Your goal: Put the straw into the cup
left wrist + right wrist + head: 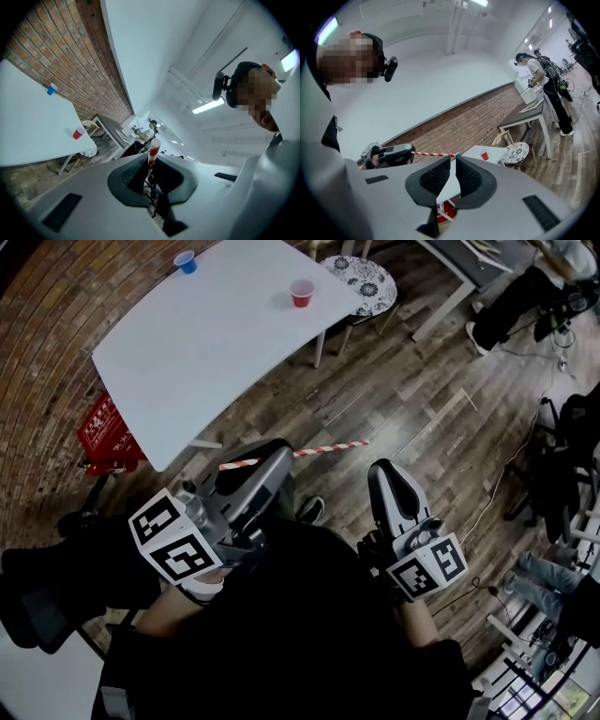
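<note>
Wood-plank floor and a brick wall surround the work area, seen steeply from above. Left gripper: its jaws are closed on a red-and-white striped straw, pinched near one end, so that most of the length juts out sideways over the floor toward the right gripper's side. The left gripper view looks along the jaws and shows the straw clamped between the pads and rising past them. The straw is probably a light, thin-walled tube that flattens or kinks under a hard squeeze and sways at its free end. A gentle hold near one end, as here, leaves a long free length to go into a cup. A grip nearer the middle would steady the tip. Right gripper: the jaws stand a narrow gap apart, with nothing between them and touching nothing, as the right gripper view confirms. Beyond both grippers stands a white table, which carries a red cup near its far edge and a blue cup at a far corner. Both cups are upright and well apart from the straw, and the task sentence does not say which cup is meant.
</note>
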A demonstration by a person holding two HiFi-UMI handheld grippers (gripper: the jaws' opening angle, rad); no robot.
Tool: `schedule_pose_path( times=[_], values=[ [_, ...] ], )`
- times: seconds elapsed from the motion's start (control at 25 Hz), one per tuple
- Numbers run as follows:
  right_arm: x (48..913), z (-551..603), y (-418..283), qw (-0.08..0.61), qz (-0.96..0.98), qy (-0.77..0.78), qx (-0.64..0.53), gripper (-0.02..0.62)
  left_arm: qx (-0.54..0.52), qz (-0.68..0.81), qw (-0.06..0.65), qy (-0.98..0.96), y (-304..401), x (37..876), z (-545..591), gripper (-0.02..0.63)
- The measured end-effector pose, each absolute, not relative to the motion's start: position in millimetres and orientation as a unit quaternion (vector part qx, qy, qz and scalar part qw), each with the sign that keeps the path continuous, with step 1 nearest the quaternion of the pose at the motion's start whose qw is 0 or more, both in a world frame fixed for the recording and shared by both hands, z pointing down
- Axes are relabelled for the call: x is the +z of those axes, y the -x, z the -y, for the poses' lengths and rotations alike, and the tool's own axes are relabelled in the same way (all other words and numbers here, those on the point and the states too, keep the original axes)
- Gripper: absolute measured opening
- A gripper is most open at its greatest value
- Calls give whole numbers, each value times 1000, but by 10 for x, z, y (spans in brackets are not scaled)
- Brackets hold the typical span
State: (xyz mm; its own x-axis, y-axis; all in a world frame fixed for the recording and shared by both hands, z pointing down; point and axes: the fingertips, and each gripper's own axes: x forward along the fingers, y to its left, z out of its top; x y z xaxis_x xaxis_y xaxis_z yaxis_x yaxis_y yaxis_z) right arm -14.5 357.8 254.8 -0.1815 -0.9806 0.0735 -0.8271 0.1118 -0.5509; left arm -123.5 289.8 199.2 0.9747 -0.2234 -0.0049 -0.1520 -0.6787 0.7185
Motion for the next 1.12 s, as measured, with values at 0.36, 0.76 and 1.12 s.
schedule_pose_path(
  times=[0.36,0.76,1.12],
  values=[
    [2259,-2750,-136,167,-731,628,-207,36,-90,34,397,-913,917,1801,-2061,37],
    [2265,-1881,-331,211,-717,607,-270,155,-89,4,417,-904,732,1784,-1269,37],
    [2391,-1241,-510,224,-696,622,-281,124,-80,-32,442,-893,572,2047,-609,37]
  ],
)
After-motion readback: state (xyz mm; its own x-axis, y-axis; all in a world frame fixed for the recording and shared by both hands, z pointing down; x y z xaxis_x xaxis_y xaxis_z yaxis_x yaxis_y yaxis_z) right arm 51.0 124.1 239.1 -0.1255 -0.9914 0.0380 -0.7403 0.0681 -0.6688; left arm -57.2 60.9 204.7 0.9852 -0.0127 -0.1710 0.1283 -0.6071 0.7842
